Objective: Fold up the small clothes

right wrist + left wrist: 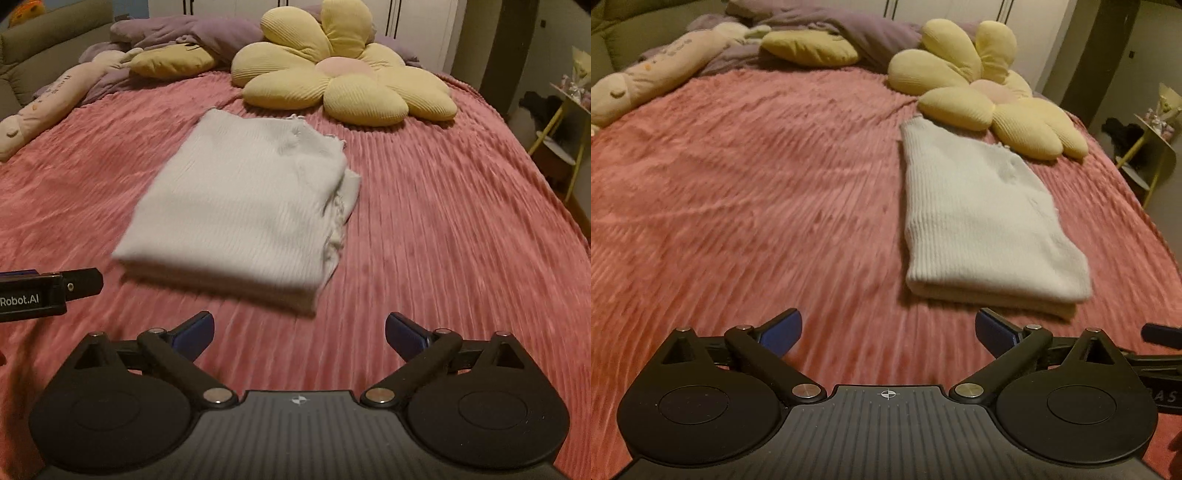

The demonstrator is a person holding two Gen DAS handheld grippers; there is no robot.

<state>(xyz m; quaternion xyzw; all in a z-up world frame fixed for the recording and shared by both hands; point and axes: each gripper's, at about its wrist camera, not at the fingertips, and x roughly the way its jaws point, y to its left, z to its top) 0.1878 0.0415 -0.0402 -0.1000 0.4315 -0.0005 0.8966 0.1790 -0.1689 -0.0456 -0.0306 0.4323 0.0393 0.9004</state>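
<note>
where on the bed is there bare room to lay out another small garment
Bare pink bedspread lies left of the folded white garment, bordered by the long plush. Crowded near the flower cushion, which touches the garment in the left wrist view.

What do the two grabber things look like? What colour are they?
The left gripper and right gripper match: black bodies with two round discs, a ribbed middle panel with a small crosshair mark, silver pivot bolts and blue fingers. One side reads "Robot.AI".

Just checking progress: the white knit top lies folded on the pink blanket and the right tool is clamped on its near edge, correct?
Not quite. The white knit top does lie folded on the pink blanket, but the right tool is open and off the fabric, as the right wrist view shows.
</note>
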